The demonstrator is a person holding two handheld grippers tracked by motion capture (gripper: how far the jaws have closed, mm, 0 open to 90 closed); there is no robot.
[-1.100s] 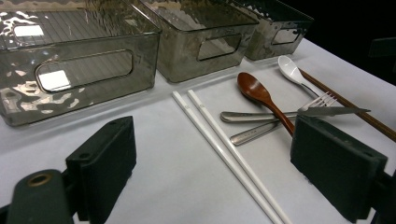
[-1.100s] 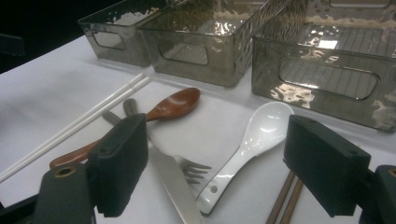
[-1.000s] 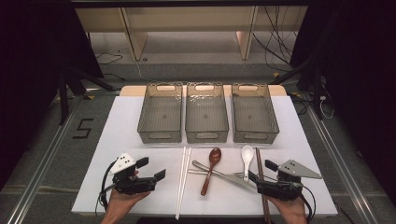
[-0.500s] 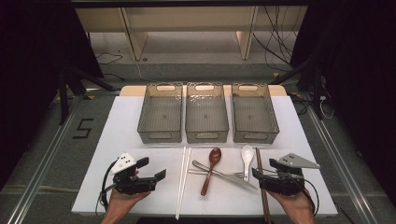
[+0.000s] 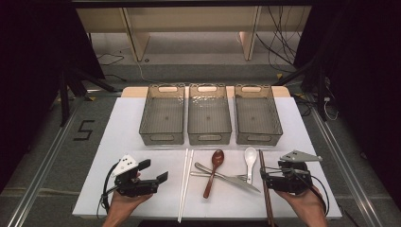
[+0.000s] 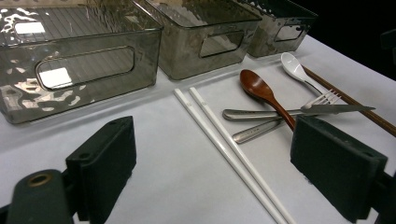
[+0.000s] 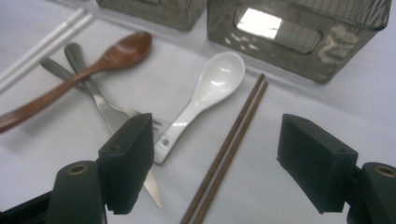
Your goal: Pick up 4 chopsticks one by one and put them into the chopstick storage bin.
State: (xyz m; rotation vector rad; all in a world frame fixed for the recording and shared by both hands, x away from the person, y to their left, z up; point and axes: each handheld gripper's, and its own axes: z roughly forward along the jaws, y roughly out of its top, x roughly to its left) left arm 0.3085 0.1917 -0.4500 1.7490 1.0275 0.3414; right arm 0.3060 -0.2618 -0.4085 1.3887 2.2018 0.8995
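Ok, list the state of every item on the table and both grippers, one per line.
left gripper: open, empty
right gripper: open, nothing between the jaws
three bins: upright, empty
white chopsticks: flat, paired
brown chopsticks: flat, paired
wooden spoon: resting across fork and knife
white spoon: bowl up

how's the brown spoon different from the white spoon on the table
The brown spoon looks wooden, long and slim-handled; the white spoon looks ceramic, shorter and stubbier. The brown spoon lies across the metal cutlery; the white spoon's handle end just meets it. Both lie bowl-up, bowls toward the bins.
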